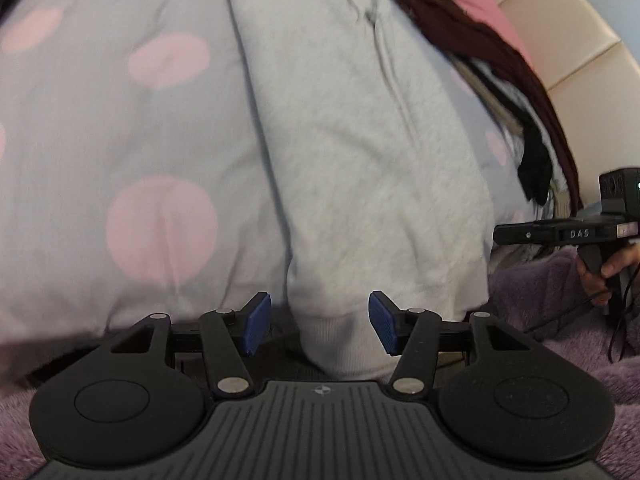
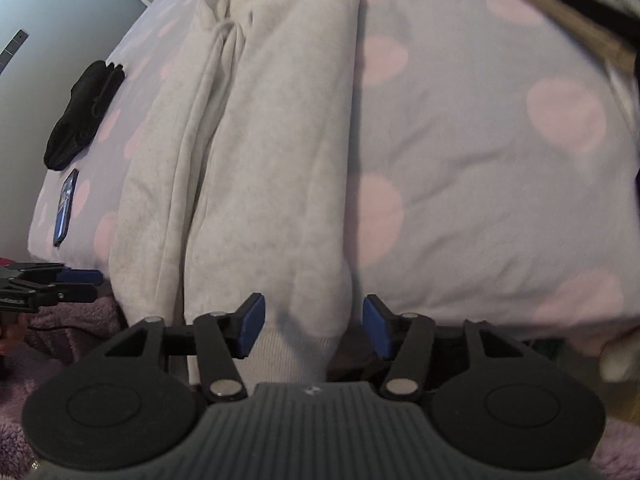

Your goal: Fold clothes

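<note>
Left wrist view: left gripper (image 1: 319,322) released, blue pads (image 1: 256,322) spread wide on either side of the ribbed cuff (image 1: 340,344) of a pale grey sweatpants (image 1: 352,152) leg, not touching it. Garment folded lengthwise, stretching from the lower centre of the frame up to the top centre, lying on a bed cover (image 1: 120,128) of light grey with pink dots. Pile of clothes (image 1: 500,92) in dark maroon, black and pink along the upper right, against a cream padded headboard (image 1: 568,32). At the right edge, the right gripper (image 1: 502,235) seen side-on, held by a hand (image 1: 600,276); from here cannot tell how its jaws stand. Purple fleece fabric (image 1: 552,300) in the lower right.

Right wrist view: right gripper (image 2: 314,326) likewise released, pads apart around the other ribbed cuff (image 2: 292,356) at lower centre, no contact visible. Sweatpants (image 2: 272,140) running up to the top centre, drawstring visible near the waistband in the upper left. Black garment (image 2: 84,112) lying on the bed cover (image 2: 480,152) at the left, a phone (image 2: 66,206) just below it. Left gripper (image 2: 94,284) entering at the left edge, near the sweatpants' lower left corner.
</note>
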Tool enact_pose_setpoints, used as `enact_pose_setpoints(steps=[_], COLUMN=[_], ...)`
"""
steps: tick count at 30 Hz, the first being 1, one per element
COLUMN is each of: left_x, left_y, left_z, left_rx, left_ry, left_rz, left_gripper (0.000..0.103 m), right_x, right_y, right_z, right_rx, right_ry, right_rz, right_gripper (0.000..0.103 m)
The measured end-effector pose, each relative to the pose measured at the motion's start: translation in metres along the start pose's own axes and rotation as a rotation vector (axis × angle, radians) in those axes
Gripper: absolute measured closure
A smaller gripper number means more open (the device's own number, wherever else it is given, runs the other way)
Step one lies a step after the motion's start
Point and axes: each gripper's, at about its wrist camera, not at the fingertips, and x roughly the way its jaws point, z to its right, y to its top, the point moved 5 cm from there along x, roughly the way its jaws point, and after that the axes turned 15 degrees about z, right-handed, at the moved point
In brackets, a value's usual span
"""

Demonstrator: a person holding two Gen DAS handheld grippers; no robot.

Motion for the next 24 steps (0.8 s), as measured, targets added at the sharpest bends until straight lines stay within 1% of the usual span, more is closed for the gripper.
enact_pose_setpoints(steps=[3, 7, 9, 13, 16, 18, 19, 20, 21, 22, 23, 24], left_x=[0.01, 0.021, 0.025, 0.031, 0.029, 0.028, 0.027, 0.027, 0.026, 0.024, 0.023, 0.02], left_y=[-0.007, -0.01, -0.009, -0.01, -0.01, -0.011, -0.011, -0.012, -0.011, -0.011, -0.01, -0.008], left_z=[0.007, 0.007, 0.008, 0.009, 0.006, 0.005, 0.005, 0.006, 0.006, 0.006, 0.006, 0.007], left_rx=[0.057, 0.116, 0.148, 0.181, 0.168, 0.164, 0.167, 0.169, 0.171, 0.172, 0.174, 0.174], left_ry=[-0.011, -0.008, -0.025, -0.061, -0.079, -0.085, -0.086, -0.088, -0.084, -0.076, -0.068, -0.065], left_rz=[-0.019, -0.014, -0.006, 0.006, 0.009, 0.007, 0.005, 0.002, -0.001, -0.003, -0.006, -0.009], left_gripper=[0.051, 0.051, 0.051, 0.05, 0.05, 0.051, 0.051, 0.058, 0.063, 0.073, 0.08, 0.083], right_x=[0.013, 0.026, 0.031, 0.046, 0.045, 0.043, 0.042, 0.04, 0.039, 0.038, 0.037, 0.035], right_y=[-0.006, -0.009, -0.01, -0.022, -0.023, -0.022, -0.022, -0.021, -0.021, -0.021, -0.02, -0.02], right_z=[0.002, 0.004, 0.004, 0.0, -0.004, -0.007, -0.009, -0.01, -0.011, -0.013, -0.014, -0.016], right_rx=[0.006, 0.002, 0.001, 0.017, 0.02, 0.021, 0.021, 0.021, 0.022, 0.022, 0.023, 0.023], right_ry=[0.036, 0.074, 0.092, 0.166, 0.196, 0.212, 0.22, 0.228, 0.236, 0.244, 0.252, 0.26], right_rz=[-0.045, -0.061, -0.066, -0.127, -0.14, -0.145, -0.147, -0.149, -0.151, -0.153, -0.155, -0.157], right_gripper=[0.044, 0.043, 0.043, 0.041, 0.044, 0.05, 0.056, 0.061, 0.064, 0.069, 0.073, 0.074])
